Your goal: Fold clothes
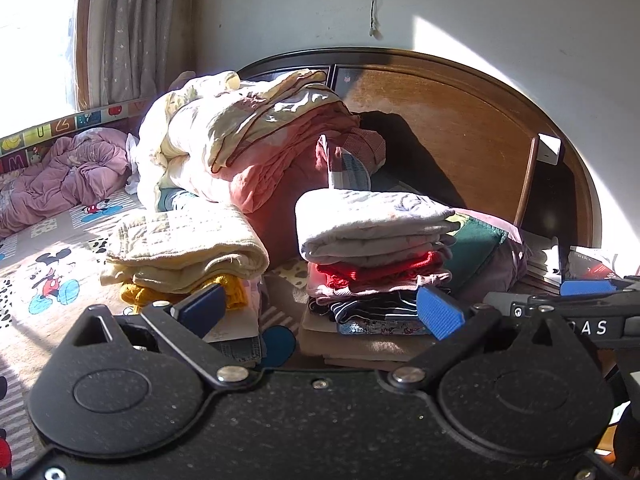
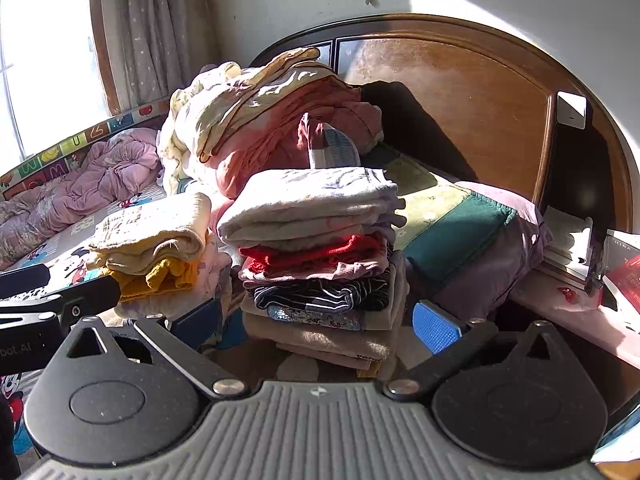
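Both grippers' jaws apart, empty; taller folded stack (image 2: 316, 256) dead ahead of right gripper (image 2: 320, 326), left gripper (image 1: 320, 312) offset leftward.

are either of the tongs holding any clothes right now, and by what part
Nothing is held. The left tongs and the right tongs are both open, with no cloth between the fingers; the folded stack sits free on the bed.

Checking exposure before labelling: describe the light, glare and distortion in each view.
Left wrist view: window blown out, hard sun on the folded stack, headboard bowed by fisheye. Right wrist view: same glare at the window, deep shadow under the stack.
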The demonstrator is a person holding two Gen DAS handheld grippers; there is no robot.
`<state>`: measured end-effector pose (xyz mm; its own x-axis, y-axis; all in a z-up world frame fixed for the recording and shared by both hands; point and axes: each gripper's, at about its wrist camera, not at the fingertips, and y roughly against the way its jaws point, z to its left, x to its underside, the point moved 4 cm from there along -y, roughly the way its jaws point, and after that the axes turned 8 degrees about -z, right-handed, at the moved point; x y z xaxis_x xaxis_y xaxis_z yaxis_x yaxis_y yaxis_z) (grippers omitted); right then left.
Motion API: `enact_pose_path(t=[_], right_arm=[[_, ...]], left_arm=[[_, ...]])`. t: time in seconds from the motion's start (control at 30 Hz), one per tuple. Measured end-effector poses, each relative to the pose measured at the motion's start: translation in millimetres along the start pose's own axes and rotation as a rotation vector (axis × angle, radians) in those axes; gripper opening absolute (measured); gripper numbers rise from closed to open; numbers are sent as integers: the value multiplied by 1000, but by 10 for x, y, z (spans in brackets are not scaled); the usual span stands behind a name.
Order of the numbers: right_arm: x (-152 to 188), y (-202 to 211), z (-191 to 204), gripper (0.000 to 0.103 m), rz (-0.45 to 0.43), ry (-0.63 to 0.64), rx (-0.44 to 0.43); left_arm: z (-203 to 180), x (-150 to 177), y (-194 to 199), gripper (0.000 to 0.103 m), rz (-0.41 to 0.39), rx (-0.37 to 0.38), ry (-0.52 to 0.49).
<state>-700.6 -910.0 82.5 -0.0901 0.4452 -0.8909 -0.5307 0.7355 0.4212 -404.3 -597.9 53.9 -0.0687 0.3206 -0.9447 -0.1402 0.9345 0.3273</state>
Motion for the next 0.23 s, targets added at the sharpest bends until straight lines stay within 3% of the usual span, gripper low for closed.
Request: enact_pose_path(t=[0.23], right_arm=[[17,54,-8,103,-1,0,3]], left_arm=[[1,30,0,103,0,6,-5]])
